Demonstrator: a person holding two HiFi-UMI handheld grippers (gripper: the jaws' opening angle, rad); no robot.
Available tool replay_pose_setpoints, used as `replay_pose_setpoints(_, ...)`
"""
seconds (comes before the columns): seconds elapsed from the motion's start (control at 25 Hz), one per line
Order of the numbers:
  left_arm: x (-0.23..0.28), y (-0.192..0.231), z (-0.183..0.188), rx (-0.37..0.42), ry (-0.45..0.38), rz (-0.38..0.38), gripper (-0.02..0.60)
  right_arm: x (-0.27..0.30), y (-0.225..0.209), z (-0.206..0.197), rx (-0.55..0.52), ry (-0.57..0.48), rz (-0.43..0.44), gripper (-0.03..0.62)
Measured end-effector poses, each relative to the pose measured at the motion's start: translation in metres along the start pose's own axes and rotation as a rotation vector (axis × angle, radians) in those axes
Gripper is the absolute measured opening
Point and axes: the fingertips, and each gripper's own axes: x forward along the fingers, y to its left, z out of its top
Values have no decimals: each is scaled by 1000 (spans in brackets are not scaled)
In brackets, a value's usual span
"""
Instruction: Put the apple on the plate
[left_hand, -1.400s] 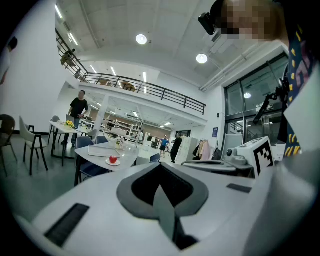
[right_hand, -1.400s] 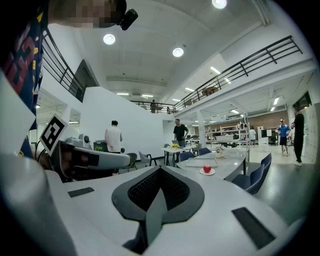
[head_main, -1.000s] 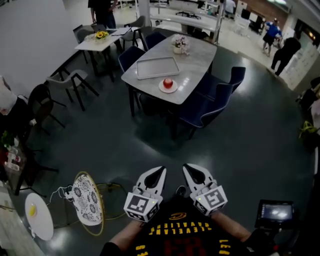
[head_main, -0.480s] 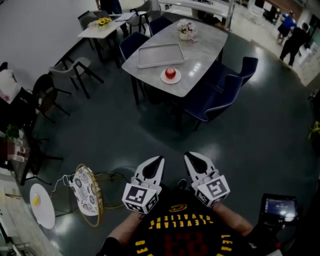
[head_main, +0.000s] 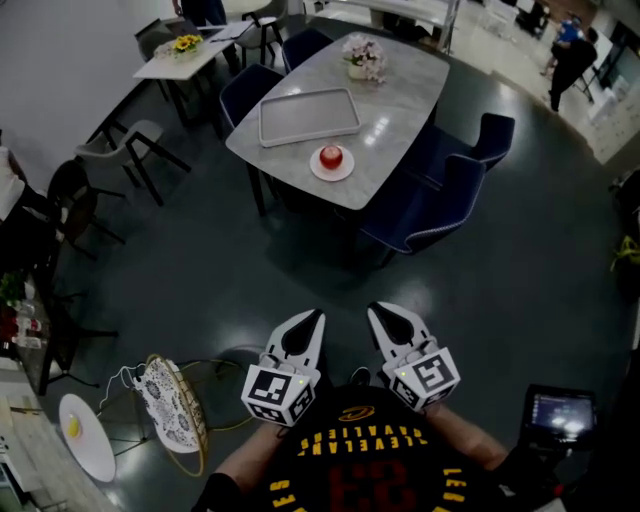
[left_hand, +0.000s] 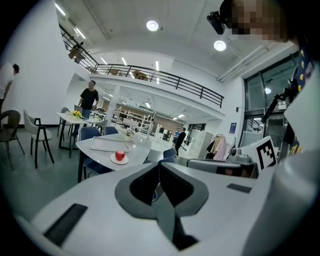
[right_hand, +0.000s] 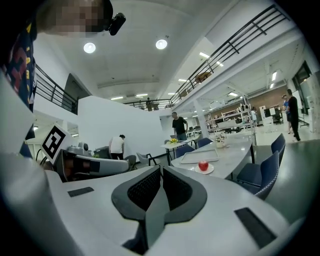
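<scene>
Left tool (head_main: 316, 318) and right tool (head_main: 374, 312), clenched empty, point forward beside each other

This is a big open workplace hall with a café-style seating corner. It has a dark polished floor (head_main: 250, 270), and a long grey table (head_main: 400, 100) ringed by blue upholstered chairs (head_main: 445, 200). Beside it stands a smaller white table (head_main: 190, 62) bearing yellow flowers (head_main: 186, 43). A railed mezzanine (left_hand: 165, 82) runs overhead, with round lights (left_hand: 152, 25) in the high ceiling. Racks of shelving (right_hand: 232, 119) and standing people (head_main: 572, 62) are at the far end.
</scene>
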Motion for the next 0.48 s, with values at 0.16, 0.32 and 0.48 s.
replay_pose_setpoints(0.16,29,33,20,-8,3,-33,2,39,-18,11,0,2,-44,8)
replay_pose_setpoints(0.32,53,73,41,-6,13,-57,2,84,-28,21,11,12,-73,8)
replay_pose_setpoints(0.48,70,110,52,-18,29,-88,2,121,-31,26,11,22,-102,8)
